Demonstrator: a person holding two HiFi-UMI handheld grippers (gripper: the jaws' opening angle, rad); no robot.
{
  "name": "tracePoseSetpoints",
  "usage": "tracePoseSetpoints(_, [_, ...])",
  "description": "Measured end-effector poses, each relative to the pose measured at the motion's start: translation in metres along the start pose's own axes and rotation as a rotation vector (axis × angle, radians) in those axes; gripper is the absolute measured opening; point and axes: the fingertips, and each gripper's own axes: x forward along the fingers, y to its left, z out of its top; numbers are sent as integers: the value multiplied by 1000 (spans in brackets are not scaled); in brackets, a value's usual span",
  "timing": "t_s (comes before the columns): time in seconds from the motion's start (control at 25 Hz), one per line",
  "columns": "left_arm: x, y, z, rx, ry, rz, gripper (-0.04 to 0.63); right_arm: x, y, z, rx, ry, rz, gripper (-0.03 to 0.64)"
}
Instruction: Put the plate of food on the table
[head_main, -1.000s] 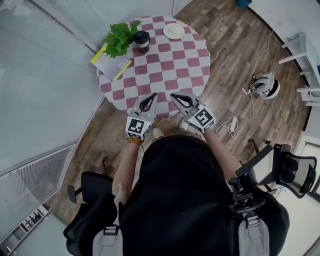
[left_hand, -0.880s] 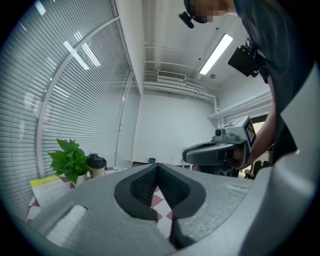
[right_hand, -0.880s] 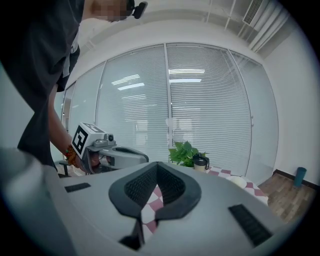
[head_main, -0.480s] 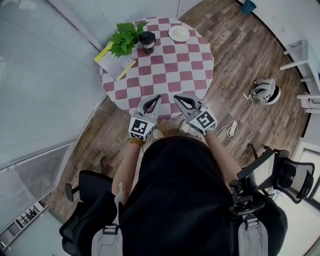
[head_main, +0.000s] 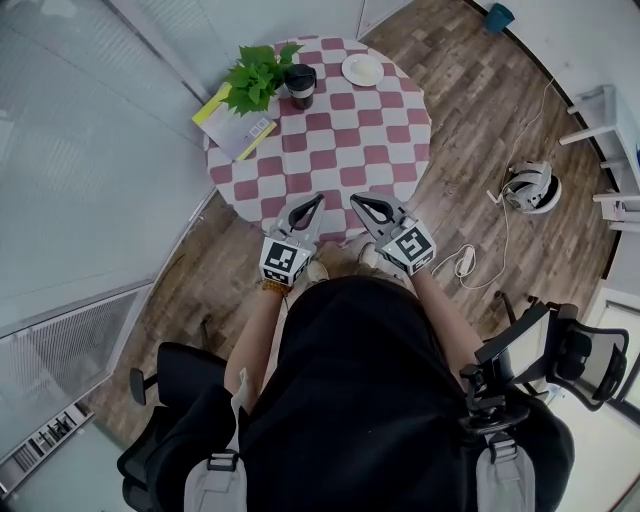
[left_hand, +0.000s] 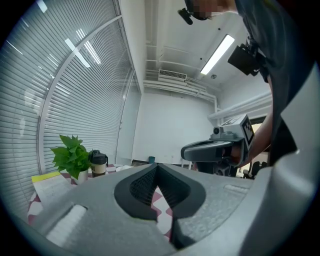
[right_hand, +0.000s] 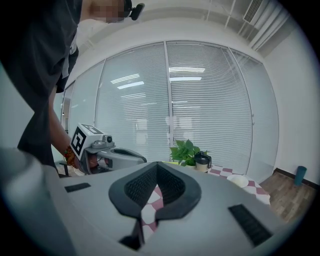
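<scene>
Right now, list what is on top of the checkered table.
A leafy potted plant, a dark lidded cup, a white plate and a yellow-edged booklet. The leaves cover part of the booklet.

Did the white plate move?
No. The white plate still sits at the far edge of the checkered table, right of the dark cup.

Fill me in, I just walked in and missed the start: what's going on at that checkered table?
A person stands at the near edge of the round checkered table with a gripper in each hand. The left gripper and right gripper are both shut and empty. A white plate sits at the far side, near a dark cup, a potted plant and a yellow booklet. Whether the plate holds food is too small to tell.
</scene>
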Motion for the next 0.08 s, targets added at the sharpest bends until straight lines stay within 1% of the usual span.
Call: tracePoseSetpoints(0.08, [-6,-4,-6,-12,10,-2,3,-3,7,-3,8,14,-3,9])
